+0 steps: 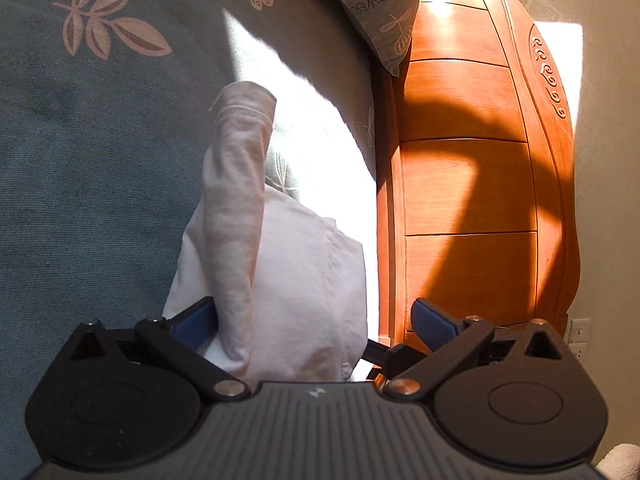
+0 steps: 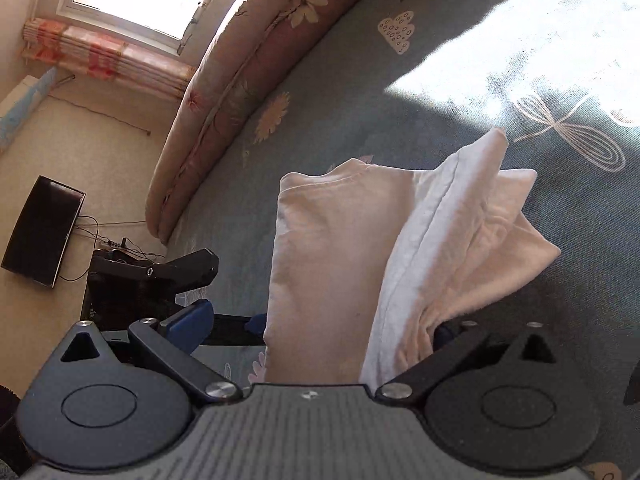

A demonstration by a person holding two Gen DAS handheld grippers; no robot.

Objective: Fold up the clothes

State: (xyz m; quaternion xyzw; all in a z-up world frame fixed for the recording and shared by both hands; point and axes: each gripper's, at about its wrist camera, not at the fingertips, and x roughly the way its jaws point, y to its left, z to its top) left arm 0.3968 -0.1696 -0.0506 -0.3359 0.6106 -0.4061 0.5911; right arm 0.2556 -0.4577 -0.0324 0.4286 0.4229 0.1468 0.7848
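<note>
Spread over with a grey-blue leaf-print bedsheet, sunlit toward one o'clock, carrying a pale pink cotton garment draped through the released left gripper and right gripper, apparently let go mid-fold.

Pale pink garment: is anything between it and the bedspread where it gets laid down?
Nothing visible. The pale pink garment hangs over bare bedspread; the pillow sits off by the headboard.
</note>
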